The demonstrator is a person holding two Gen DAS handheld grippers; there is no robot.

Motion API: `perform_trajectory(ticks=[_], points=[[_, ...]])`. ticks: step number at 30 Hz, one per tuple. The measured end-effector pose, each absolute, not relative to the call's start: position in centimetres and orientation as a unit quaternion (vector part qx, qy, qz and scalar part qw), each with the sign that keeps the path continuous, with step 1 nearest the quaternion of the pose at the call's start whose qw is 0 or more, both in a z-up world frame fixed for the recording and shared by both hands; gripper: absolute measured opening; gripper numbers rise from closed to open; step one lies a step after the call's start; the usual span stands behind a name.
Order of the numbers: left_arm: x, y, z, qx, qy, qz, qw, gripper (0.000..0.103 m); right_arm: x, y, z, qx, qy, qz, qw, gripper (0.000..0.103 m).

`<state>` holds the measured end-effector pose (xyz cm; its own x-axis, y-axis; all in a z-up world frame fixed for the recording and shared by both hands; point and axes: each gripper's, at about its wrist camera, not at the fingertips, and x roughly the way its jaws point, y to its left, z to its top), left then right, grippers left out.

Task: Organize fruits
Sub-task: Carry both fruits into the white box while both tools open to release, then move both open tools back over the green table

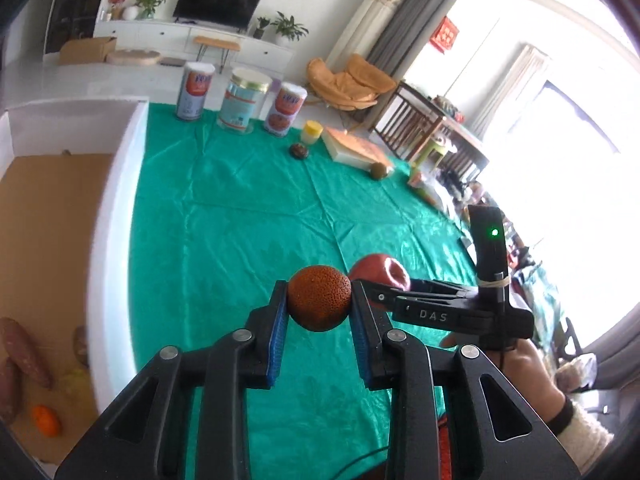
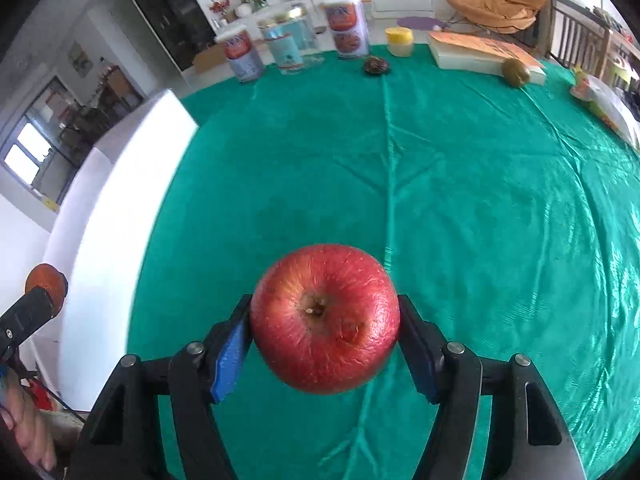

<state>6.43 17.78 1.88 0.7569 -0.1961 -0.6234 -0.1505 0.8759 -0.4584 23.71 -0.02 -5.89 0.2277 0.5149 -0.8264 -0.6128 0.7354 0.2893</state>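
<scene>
Clearly both fruits are off the table and ready to carry. The left tongs (image 1: 319, 312) pinch a small round, rough-skinned orange-brown fruit (image 1: 319, 298) between their blue pads, and the right tongs (image 2: 325, 330) are clamped on a glossy red apple (image 2: 325, 318), stem end facing the camera, well above the cloth.

The likely destination is the white-walled box with a cardboard floor (image 1: 116, 184) at the left, where reddish sweet potatoes (image 1: 24, 352) and a small bright orange citrus (image 1: 46, 420) already lie. To do this well, I would bring each fruit over the wall with room to spare, lower it onto a bare patch of the floor, and only then spread the pads, so nothing rolls or bruises. The two tongs sit close together, so moving one at a time seems safer.

The table wears a creased, shiny green cloth (image 2: 460, 184). At its far edge stand three cans, a yellow-lidded tub, a book and two stray dark fruits. Beyond lies a bright living room.
</scene>
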Motion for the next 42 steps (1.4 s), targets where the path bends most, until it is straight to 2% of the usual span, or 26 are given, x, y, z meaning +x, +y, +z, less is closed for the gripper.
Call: perform_trajectory(ticks=[4,7,11,16,17,18,20,23,26,30,32,36,39,42], points=[[3.2,25.6,4.7,-0.270,0.326,0.056,0.904,0.029,19.7,9.2,-0.6,-0.058,0.468,0.469,0.747,0.068],[2.1,32.0,3.2,-0.265,0.349,0.158,0.885,0.029,16.4,16.8,0.8,-0.083,0.460,0.534,0.705,0.068],[1.5,38.3,-2.1,-0.275,0.407,0.253,0.833,0.029,13.0,24.7,-1.2,-0.139,0.460,0.559,0.676,0.068],[1.4,41.3,-7.4,-0.308,0.453,0.288,0.786,0.031,11.8,29.4,-5.6,-0.183,0.486,0.535,0.667,0.068],[1.3,41.2,-7.8,-0.310,0.452,0.290,0.784,0.037,12.0,29.8,-6.2,-0.188,0.488,0.529,0.668,0.068],[1.4,41.2,-8.0,-0.312,0.450,0.291,0.785,0.049,12.0,30.2,-6.7,-0.192,0.491,0.525,0.668,0.068],[1.3,41.1,-7.9,-0.315,0.442,0.297,0.785,0.066,12.1,30.2,-6.9,-0.185,0.493,0.529,0.666,0.069],[1.2,40.2,-6.1,-0.308,0.413,0.298,0.804,0.068,13.2,27.9,-4.5,-0.121,0.469,0.542,0.687,0.072],[1.3,38.2,-2.8,-0.283,0.374,0.294,0.833,0.077,14.5,24.1,-1.1,-0.070,0.425,0.541,0.723,0.084],[1.9,32.6,1.1,-0.245,0.326,0.258,0.876,0.086,16.5,17.6,0.8,-0.068,0.365,0.503,0.781,0.103],[2.6,28.8,2.1,-0.226,0.314,0.221,0.895,0.086,18.0,13.6,-1.0,-0.091,0.361,0.461,0.806,0.103],[5.1,20.0,1.7,-0.200,0.328,0.111,0.917,0.087,22.0,3.9,-8.6,-0.143,0.410,0.337,0.835,0.103],[8.0,13.8,-0.2,-0.183,0.364,0.030,0.913,0.088,24.4,-5.4,-12.6,-0.131,0.435,0.244,0.857,0.103],[11.5,8.8,-3.0,-0.150,0.396,0.007,0.906,0.088,24.9,-12.2,-13.7,-0.097,0.438,0.184,0.874,0.103]])
